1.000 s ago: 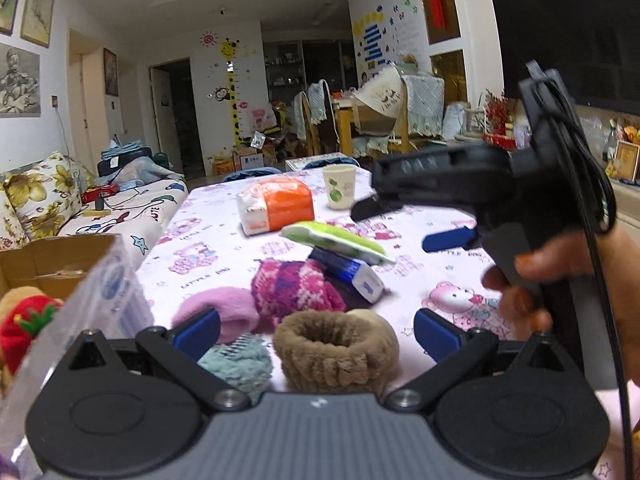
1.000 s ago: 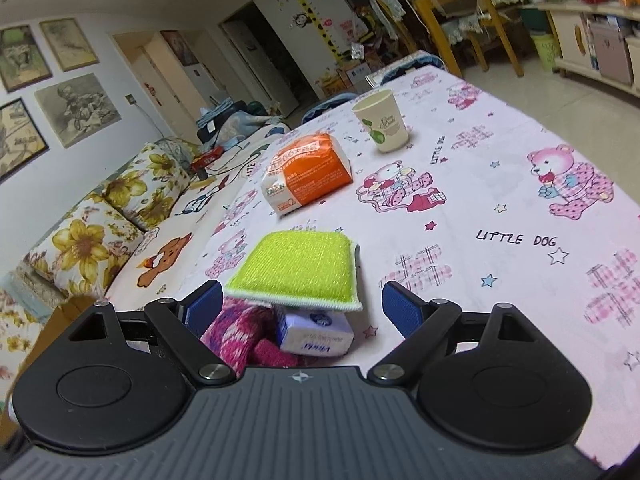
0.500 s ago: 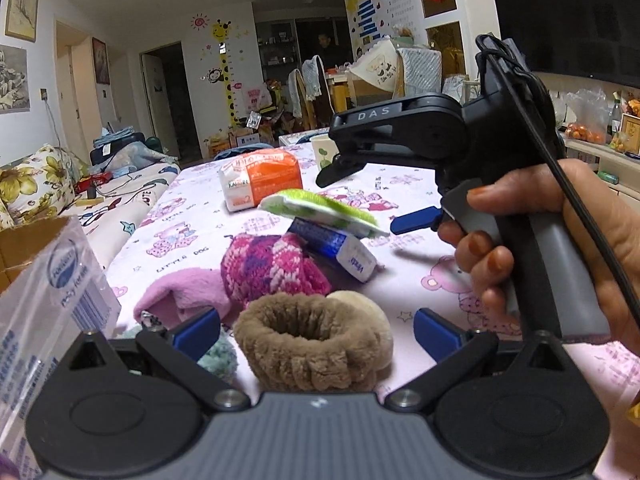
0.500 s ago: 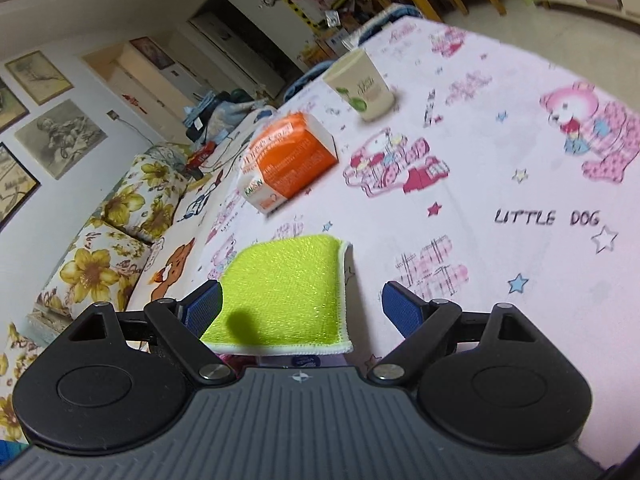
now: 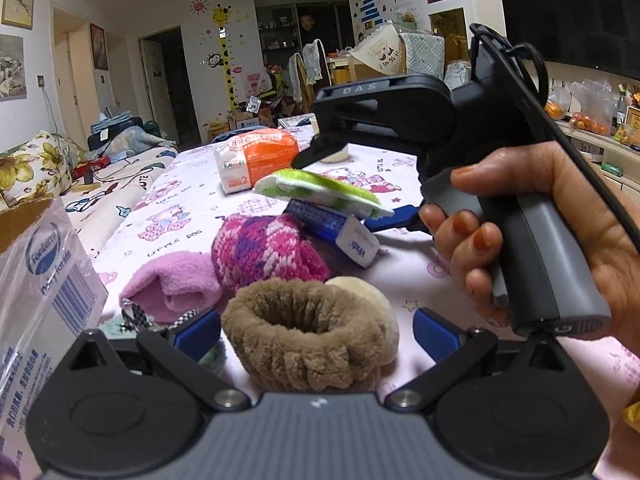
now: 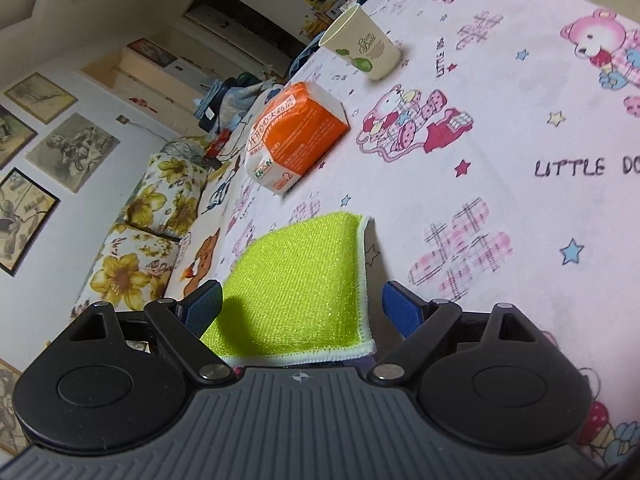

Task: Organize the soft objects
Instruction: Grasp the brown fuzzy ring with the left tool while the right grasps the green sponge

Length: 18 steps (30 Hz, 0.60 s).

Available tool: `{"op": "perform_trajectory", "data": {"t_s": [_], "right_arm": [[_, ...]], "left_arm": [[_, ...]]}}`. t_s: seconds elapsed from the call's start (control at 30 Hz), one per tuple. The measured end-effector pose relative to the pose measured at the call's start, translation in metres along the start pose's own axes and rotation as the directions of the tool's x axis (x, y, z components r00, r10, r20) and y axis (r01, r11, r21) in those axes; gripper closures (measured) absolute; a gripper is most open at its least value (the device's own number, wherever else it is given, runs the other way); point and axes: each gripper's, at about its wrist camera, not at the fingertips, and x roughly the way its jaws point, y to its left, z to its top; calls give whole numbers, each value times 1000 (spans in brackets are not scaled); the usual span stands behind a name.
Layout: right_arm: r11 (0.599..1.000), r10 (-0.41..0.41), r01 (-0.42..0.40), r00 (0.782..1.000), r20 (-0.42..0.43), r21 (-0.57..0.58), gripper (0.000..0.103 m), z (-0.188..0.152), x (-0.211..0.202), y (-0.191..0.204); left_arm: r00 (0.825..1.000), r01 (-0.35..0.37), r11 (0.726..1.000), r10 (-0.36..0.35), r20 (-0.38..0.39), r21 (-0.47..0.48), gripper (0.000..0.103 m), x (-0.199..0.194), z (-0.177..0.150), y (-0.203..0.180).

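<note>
Right claw (image 6: 302, 306) gapes wide around one flat lime-green microfibre sponge (image 6: 298, 292); left claw (image 5: 316, 330) gapes wide around one brown fuzzy scrunchie (image 5: 302, 334).

Right gripper (image 6: 302, 304) advanced over green sponge (image 6: 300, 284) — sponge now between open jaws, nearer.
</note>
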Motion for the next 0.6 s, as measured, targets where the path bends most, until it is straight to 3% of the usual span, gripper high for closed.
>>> {"op": "perform_trajectory", "data": {"t_s": [0.17, 0.43, 0.6], "right_arm": [[999, 35, -35, 999, -23, 2, 4, -1, 0, 2], [997, 80, -80, 997, -6, -4, 48, 0, -4, 5], [997, 64, -63, 997, 31, -47, 59, -1, -9, 10]], "left_arm": [[1000, -3, 1000, 4, -24, 8, 14, 1, -1, -1], [1000, 28, 999, -28, -9, -21, 33, -5, 0, 4], [999, 40, 999, -40, -1, -27, 47, -10, -1, 4]]}}
